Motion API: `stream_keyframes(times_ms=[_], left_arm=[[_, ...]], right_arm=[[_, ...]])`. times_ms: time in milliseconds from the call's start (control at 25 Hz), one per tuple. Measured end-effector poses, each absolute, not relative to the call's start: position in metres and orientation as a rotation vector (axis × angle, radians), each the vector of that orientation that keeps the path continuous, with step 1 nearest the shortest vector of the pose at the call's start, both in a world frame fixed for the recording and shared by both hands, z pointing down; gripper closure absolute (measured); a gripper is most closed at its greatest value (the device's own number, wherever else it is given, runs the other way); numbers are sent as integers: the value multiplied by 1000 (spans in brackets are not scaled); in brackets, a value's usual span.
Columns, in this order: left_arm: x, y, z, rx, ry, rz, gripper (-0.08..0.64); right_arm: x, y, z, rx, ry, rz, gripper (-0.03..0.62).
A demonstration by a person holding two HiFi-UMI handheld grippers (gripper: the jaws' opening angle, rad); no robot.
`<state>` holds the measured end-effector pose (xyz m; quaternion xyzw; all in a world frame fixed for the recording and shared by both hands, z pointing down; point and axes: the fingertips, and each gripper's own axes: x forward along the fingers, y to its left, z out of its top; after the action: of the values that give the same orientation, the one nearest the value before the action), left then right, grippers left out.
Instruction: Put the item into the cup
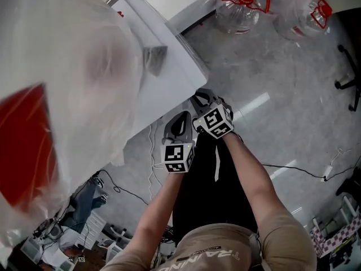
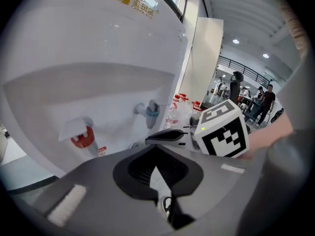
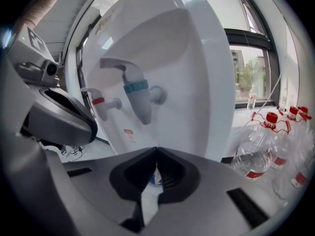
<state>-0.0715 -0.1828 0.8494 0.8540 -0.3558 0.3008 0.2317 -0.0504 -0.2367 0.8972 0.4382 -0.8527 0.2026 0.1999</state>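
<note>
No cup and no loose item shows in any view. My left gripper [image 1: 179,124] and right gripper [image 1: 202,98] are held side by side in front of a white water dispenser [image 1: 163,66], low beside its front edge. In the left gripper view, my left gripper [image 2: 155,149] has its jaws together with nothing between them, and the right gripper's marker cube [image 2: 221,129] sits just to its right. The right gripper [image 3: 157,150] is likewise shut and empty. It faces the dispenser's blue tap [image 3: 135,95] and red tap [image 3: 101,102].
A large translucent water jug with a red label [image 1: 56,95] fills the head view's left. Several empty water bottles with red caps [image 1: 242,7] stand on the grey floor beyond the dispenser. Cables [image 1: 152,157] trail on the floor, and a chair base [image 1: 350,83] is at right. People [image 2: 266,100] stand far off.
</note>
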Motion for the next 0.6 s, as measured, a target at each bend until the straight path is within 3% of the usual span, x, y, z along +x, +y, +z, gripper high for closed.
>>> stream_keyframes(times_ms=[600], left_arm=[[-77, -179, 858, 2336, -965, 841, 552]], right_arm=[[-48, -235, 911, 1245, -2341, 541, 580]])
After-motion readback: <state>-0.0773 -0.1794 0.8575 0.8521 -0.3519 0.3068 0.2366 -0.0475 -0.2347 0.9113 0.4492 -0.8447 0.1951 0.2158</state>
